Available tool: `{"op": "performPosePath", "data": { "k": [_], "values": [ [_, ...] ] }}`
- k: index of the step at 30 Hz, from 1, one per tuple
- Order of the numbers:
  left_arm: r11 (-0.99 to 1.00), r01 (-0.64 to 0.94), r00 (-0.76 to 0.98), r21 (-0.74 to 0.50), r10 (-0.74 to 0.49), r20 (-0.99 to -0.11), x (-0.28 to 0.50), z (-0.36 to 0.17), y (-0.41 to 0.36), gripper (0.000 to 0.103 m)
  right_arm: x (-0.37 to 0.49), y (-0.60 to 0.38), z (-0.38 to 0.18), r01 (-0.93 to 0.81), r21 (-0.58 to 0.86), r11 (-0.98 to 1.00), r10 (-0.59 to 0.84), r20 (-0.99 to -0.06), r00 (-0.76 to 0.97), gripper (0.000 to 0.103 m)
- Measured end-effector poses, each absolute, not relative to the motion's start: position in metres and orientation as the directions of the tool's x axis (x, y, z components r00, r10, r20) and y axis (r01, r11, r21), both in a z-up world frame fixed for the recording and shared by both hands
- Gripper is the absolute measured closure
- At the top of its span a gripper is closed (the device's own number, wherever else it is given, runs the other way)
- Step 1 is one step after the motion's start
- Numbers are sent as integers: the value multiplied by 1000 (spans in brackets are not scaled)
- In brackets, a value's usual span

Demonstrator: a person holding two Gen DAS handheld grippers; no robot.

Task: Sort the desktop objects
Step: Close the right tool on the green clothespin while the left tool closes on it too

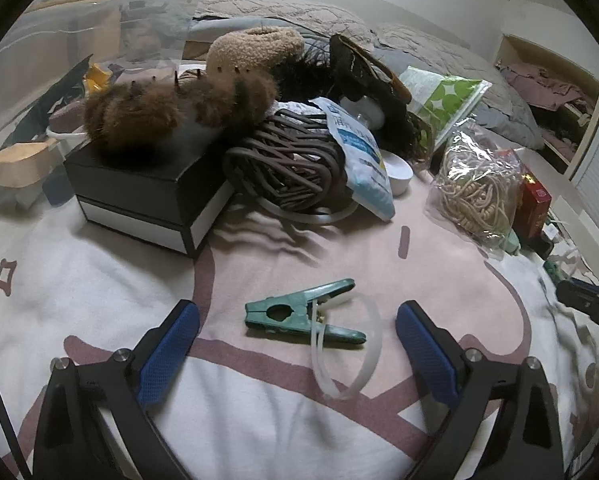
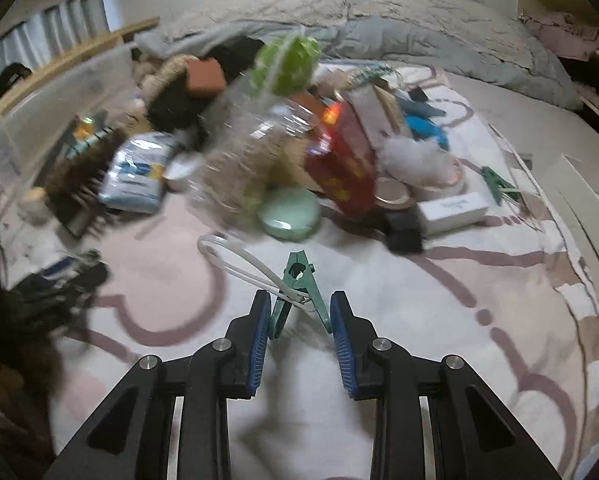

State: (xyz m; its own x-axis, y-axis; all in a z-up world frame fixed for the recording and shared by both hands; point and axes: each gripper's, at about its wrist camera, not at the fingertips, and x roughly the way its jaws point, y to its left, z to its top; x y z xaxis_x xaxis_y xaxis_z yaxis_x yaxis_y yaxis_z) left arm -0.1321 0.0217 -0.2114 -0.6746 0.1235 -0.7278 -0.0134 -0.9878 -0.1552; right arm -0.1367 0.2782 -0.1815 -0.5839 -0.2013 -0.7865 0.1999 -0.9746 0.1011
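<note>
In your left wrist view the left gripper (image 1: 297,330) stands spread wide, with the green clip (image 1: 299,314) and its white loop (image 1: 351,350) lying loose on the pink-and-white blanket (image 1: 99,292) between the pads, below a sharp black box (image 1: 139,196) at left and a clear bag of beige cord (image 1: 475,188) at right. Your right wrist view alone shows the right gripper (image 2: 299,324) narrowed around the clip's (image 2: 299,280) handle legs. Pad contact there is unclear, and motion blur smears the pile in the upper frame.
</note>
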Motion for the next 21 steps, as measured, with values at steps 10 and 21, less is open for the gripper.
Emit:
{"op": "performPosePath", "data": {
  "k": [10, 21],
  "values": [
    [-987, 16, -682, -158, 105, -724, -131, -209, 18, 13, -139, 255, -201, 173, 186, -967, -252, -788, -561, 72],
    [-990, 65, -676, -128, 50, -736, -129, -206, 16, 19, -137, 255, -213, 161, 205, -965, -261, -794, -550, 72]
  ]
}}
